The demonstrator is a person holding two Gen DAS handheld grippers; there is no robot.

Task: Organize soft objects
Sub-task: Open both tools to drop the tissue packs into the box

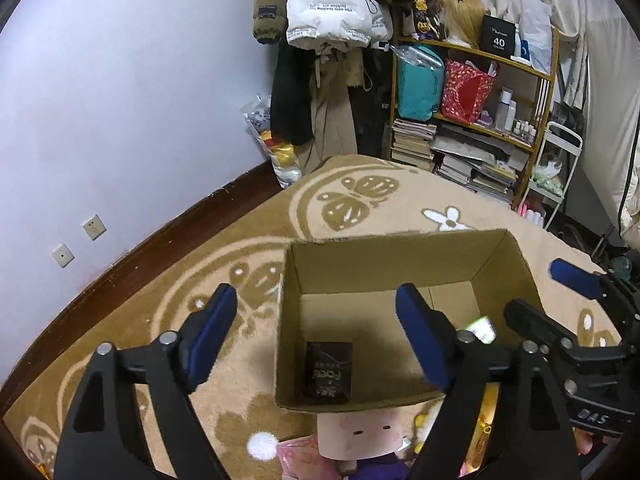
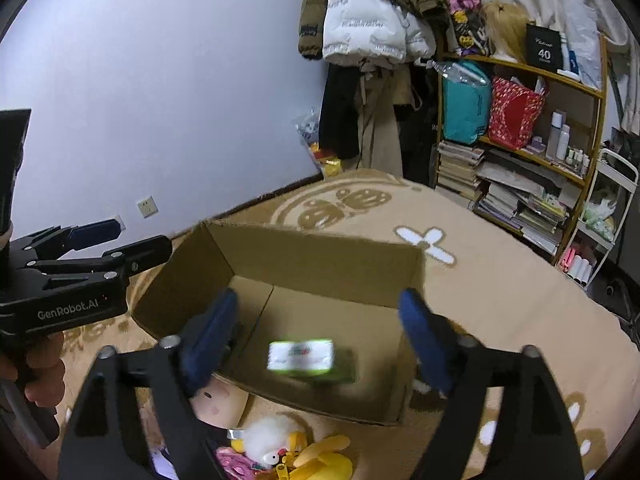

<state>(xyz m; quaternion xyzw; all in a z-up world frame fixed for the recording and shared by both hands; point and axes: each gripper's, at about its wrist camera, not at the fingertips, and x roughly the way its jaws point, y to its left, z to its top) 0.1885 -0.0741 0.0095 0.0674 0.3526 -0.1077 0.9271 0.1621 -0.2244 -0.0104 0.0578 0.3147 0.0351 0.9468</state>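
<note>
Cardboard box (image 2: 280, 264) holds a blurred green-white pack (image 2: 302, 356) and a dark pack (image 1: 329, 372) at its seven o'clock corner; both grippers — left gripper (image 1: 316, 320), right gripper (image 2: 320, 320) — gape empty. Plush toys (image 2: 280, 440) at six o'clock could snag the box edge.

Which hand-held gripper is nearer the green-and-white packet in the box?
Right. The green-and-white packet sits blurred between the right hand-held gripper's open jaws, above the cardboard box floor. The left hand-held gripper hangs at the box's other side, over the dark packet.

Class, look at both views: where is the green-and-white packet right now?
The packet is inside the cardboard box: blurred at centre in the right wrist view, and at the box's right side in the left wrist view, apart from the dark packet.
</note>
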